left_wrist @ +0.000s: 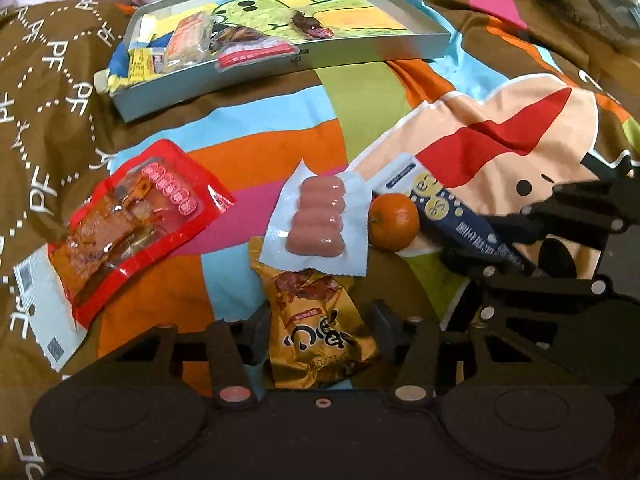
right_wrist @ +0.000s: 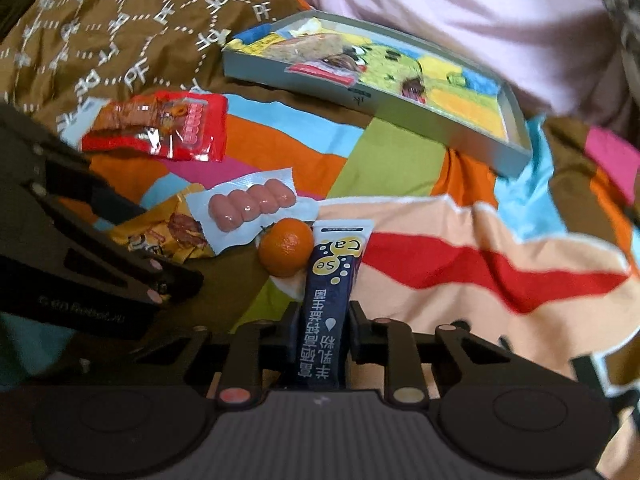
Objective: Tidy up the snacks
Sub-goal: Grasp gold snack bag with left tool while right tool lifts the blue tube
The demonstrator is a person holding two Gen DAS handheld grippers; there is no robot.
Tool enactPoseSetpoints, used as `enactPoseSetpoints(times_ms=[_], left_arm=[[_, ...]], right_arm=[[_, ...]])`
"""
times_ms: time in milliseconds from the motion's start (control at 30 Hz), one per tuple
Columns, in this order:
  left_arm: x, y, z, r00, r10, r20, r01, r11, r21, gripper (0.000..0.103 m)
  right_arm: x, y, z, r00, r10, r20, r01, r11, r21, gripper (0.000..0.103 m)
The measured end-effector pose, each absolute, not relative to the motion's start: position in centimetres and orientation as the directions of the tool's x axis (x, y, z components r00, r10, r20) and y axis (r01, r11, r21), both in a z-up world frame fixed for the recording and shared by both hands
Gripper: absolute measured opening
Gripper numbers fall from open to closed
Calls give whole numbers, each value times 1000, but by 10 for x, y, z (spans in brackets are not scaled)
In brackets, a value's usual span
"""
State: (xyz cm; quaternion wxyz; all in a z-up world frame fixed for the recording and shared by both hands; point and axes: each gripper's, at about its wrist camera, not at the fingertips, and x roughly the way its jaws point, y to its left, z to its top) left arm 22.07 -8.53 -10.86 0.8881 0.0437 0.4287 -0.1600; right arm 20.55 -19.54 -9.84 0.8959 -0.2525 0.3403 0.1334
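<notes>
The left claw [left_wrist: 320,340] points down at a patterned quilt [left_wrist: 260,128], with a gold snack pouch [left_wrist: 320,332] lying between its two fingers [left_wrist: 256,336]. The pouch fills most of the gap, and whether the pads press on it cannot be told from the left wrist view.

Just ahead of that claw, a clear pack of pink sausages [left_wrist: 318,220] overlaps the pouch's far end. To the right of the pack, touching its edge, sits a small orange [left_wrist: 394,222]. Ahead and to the left of the left claw lies a red snack packet [left_wrist: 132,220], apart from the sausages. Far ahead, a shallow grey tray [left_wrist: 280,76] rests on the quilt with a few snack packets gathered in its left end.

The right claw [right_wrist: 324,328] is clamped on a dark blue stick sachet [right_wrist: 330,300]: both fingers [right_wrist: 290,330] press against its sides near its lower half. The sachet runs straight ahead out of the jaws, and its white-tipped far end lies just beside the orange [right_wrist: 286,252], which sits ahead and slightly left of this claw. In the left wrist view the right claw [left_wrist: 480,256] shows at the right edge, closed on the same sachet [left_wrist: 452,216].

From the right wrist, the tray [right_wrist: 384,104] lies well ahead, and the left claw's arm fills the left edge.
</notes>
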Motion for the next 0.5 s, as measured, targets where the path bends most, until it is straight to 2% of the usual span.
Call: enactPoseSetpoints(times_ms=[233,300,400,467,500], left_arm=[[224,-90,-109,593,-209,-778,322,947,-8,54],[228,-88,-110,587,-206,-783,305,952,-21,62],[235,-80,-113,575,-216,-789,257,963,-76,66],[236,-81,-114,575,-212,-790,263,962,-66,63],[236,-82,-113,575,-214,-789,270,961,-63,54]], right_arm=[[213,-198,-93,785,31,-619,-381,812,-442,26],[215,-202,-87,798,35,-602,-368,820,-440,26],[218,-205,-80,810,49,-585,-352,837,-418,26],[220,-205,-79,812,56,-581,-352,841,-411,26],[221,-205,-79,811,59,-582,-353,842,-407,26]])
